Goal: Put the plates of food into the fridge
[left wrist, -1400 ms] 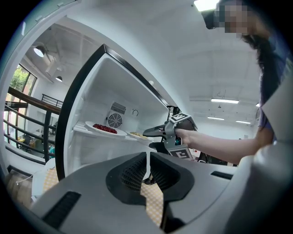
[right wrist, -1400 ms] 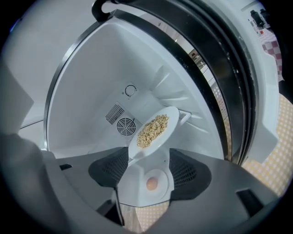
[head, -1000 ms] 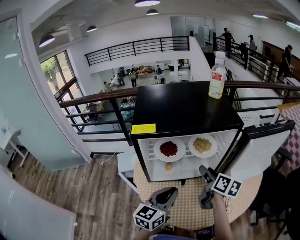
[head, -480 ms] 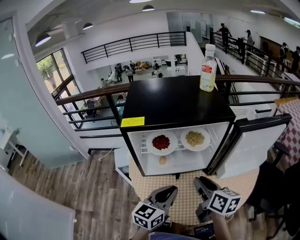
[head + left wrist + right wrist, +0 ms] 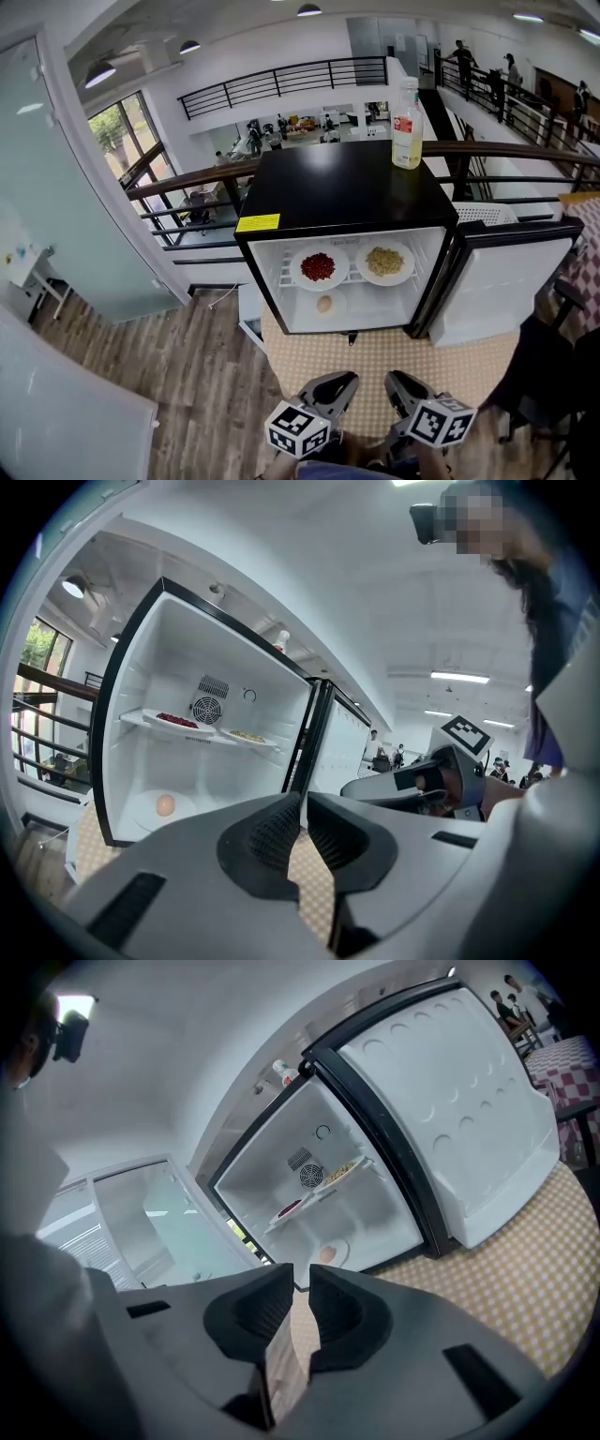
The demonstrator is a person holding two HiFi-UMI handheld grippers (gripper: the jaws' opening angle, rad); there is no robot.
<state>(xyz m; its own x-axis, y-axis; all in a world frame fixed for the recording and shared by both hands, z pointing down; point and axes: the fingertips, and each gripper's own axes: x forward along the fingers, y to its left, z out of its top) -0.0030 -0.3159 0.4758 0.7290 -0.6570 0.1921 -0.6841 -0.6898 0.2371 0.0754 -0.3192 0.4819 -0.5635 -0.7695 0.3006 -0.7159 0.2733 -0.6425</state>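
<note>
The black mini fridge (image 5: 347, 187) stands open. On its shelf sit a plate of red food (image 5: 318, 267) and a plate of yellow food (image 5: 384, 262); both also show in the left gripper view, the red food (image 5: 178, 721) and the yellow food (image 5: 247, 735). An egg (image 5: 324, 304) lies on a small plate below. My left gripper (image 5: 339, 382) hangs low in front of the fridge, shut and empty. Beside it my right gripper (image 5: 397, 382) is closing, a narrow slit left between the jaws and nothing in it (image 5: 301, 1274).
The white-lined fridge door (image 5: 497, 291) swings out to the right. A bottle (image 5: 406, 112) stands on the fridge top. A checked beige mat (image 5: 375, 361) covers the floor in front. A black railing (image 5: 187, 183) runs behind, and a glass wall (image 5: 56, 187) stands at left.
My right gripper has drawn back from the door's edge toward me and its jaws have narrowed from wide open. The door stands wider. The left gripper has hardly moved.
</note>
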